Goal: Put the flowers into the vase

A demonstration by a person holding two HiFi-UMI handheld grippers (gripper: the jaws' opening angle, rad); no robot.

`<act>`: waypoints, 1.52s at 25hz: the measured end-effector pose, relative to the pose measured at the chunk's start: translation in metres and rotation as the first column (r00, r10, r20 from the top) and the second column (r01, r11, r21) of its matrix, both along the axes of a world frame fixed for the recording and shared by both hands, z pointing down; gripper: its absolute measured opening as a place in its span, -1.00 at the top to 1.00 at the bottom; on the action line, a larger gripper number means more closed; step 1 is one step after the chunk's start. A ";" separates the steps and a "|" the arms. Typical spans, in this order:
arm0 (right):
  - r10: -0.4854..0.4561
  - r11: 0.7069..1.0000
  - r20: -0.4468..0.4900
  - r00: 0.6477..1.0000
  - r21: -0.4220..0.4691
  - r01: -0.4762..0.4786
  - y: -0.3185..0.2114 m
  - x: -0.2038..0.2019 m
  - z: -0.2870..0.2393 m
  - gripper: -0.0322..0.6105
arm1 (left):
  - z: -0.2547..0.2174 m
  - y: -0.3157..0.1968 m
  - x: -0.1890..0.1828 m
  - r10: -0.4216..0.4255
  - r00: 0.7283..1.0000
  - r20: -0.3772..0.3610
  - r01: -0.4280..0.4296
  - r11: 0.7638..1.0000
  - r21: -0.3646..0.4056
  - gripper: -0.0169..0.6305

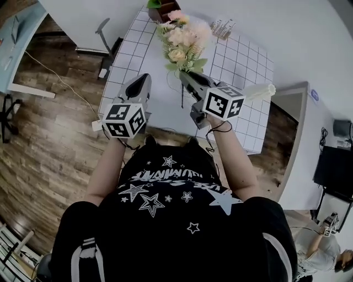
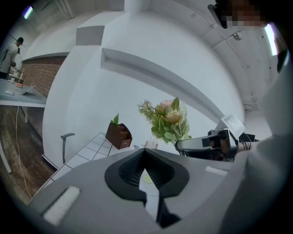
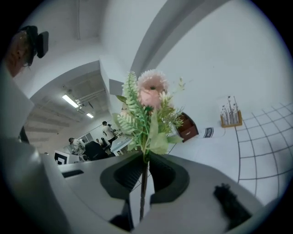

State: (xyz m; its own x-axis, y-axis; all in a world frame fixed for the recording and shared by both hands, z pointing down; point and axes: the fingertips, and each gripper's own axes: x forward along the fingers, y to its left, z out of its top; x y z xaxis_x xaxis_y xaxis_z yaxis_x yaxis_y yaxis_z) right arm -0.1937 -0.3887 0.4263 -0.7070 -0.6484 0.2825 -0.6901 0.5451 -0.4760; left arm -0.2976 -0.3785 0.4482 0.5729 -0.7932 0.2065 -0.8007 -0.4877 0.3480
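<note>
Right claw (image 3: 145,157) is clamped narrow on the stem (image 3: 143,196). The stalk runs straight up between the pads, and the flowers (image 3: 147,107) fan out just above the tips with a pink bloom on top. In the head view this claw sits at upper centre with the bunch held clear above the gridded counter (image 1: 242,60), and no part of it touches the top. Left claw (image 2: 145,151) is pinched together on nothing. It hovers to the left of the bouquet in the head view, roughly level with its partner.

By my reading the step in hand is the carry — the flowers are gripped but not yet in any vase. And where is the vase? A white ribbed piece (image 1: 260,91) at the counter's right edge, just right of the right claw's marker cube, may be it, but I can't tell for sure. The next move calls for bringing the stem's lower end over the vase mouth, keeping the stalk upright, then lowering before the pads let go. A brown box (image 1: 162,8) sits at the top edge, beyond the blooms — well out of the way.
</note>
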 end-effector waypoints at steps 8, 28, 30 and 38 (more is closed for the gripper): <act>0.048 0.988 0.007 0.999 0.143 -0.049 0.017 0.063 -0.062 0.75 | -0.022 0.002 0.067 0.091 0.996 0.014 -0.092 0.994 0.058 0.93; 0.051 0.924 0.142 0.988 0.368 -0.101 0.061 0.234 -0.178 0.75 | -0.051 0.049 0.246 0.266 0.956 0.123 -0.281 0.950 0.136 0.64; 0.064 0.919 0.152 0.986 0.376 -0.118 0.061 0.253 -0.181 0.75 | -0.046 0.056 0.268 0.294 0.946 0.139 -0.311 0.941 0.130 0.49; 0.089 0.898 0.197 0.976 0.409 -0.165 0.053 0.317 -0.193 0.75 | -0.035 0.083 0.357 0.461 0.873 0.158 -0.480 0.870 0.111 -0.34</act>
State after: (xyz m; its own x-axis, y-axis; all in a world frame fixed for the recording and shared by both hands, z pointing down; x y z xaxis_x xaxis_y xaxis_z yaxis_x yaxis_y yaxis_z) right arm 0.1231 -0.3356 0.2333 -0.6231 -0.7671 -0.1528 -0.6966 0.6330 -0.3377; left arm 0.0591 -0.2956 0.4132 0.8628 -0.4621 0.2050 -0.4953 -0.8538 0.1604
